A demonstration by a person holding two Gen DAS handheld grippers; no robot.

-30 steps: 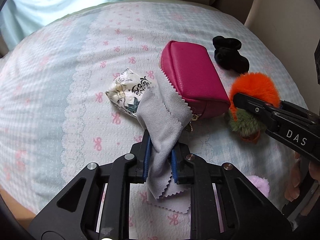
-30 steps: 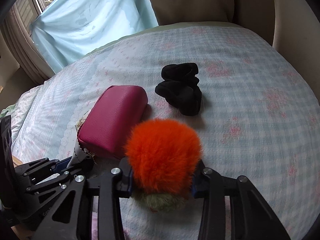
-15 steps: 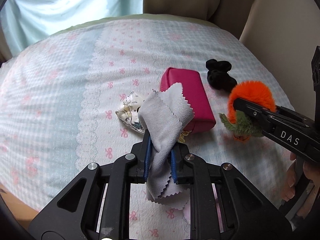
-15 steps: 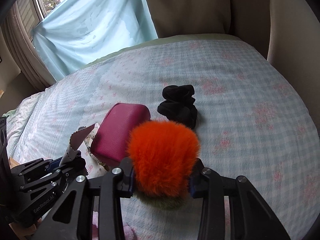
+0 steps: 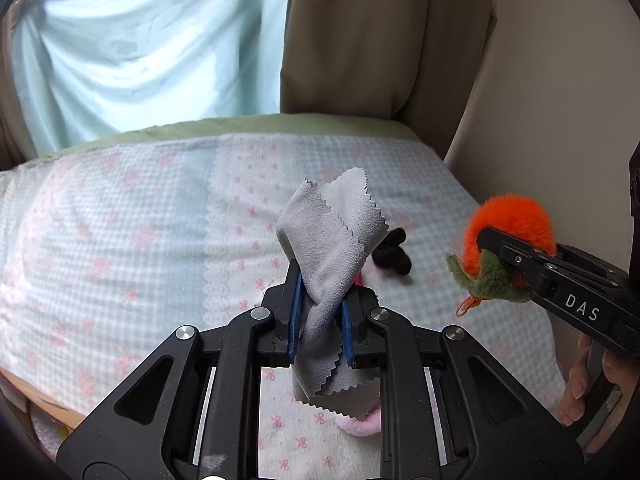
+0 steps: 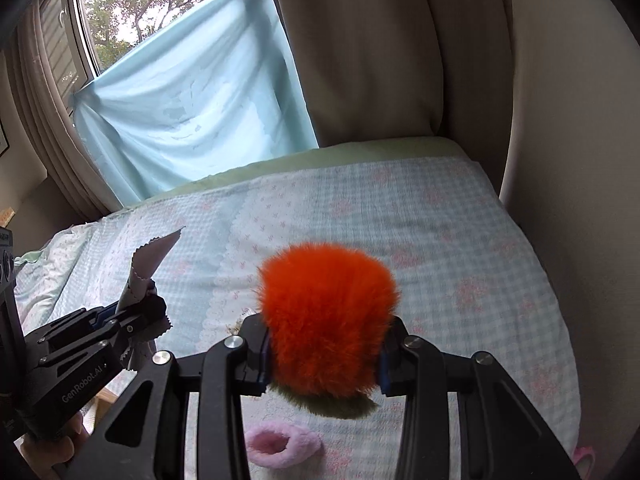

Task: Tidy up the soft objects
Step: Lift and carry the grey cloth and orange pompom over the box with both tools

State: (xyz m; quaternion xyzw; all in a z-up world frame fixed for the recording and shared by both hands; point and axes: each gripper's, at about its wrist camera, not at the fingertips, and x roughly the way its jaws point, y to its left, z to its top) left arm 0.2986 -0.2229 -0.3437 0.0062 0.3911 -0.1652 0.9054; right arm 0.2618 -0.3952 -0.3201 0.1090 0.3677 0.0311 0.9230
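My left gripper (image 5: 319, 312) is shut on a grey cloth (image 5: 334, 232) with zigzag edges, held well above the bed; the cloth folds up over the jaws and hangs below them. My right gripper (image 6: 324, 354) is shut on an orange fluffy plush (image 6: 326, 316) with a green base, also lifted off the bed. From the left wrist view that plush (image 5: 508, 220) and right gripper (image 5: 516, 258) hang at the right. The right wrist view shows the left gripper (image 6: 132, 314) with the cloth (image 6: 150, 264) at the left. A black soft item (image 5: 394, 256) lies on the bed behind the cloth.
The bed (image 5: 140, 220) has a pale checked cover with pink bows. A pink fluffy item (image 6: 282, 446) lies near the front edge. A light blue curtain (image 5: 140, 52) and beige drape (image 5: 380, 40) hang behind. A padded beige wall (image 6: 580, 160) bounds the right side.
Both grippers rose well above the bed with their loads. The pink pouch and patterned packet have dropped out of sight behind the cloth and plush; curtains now fill the upper view.
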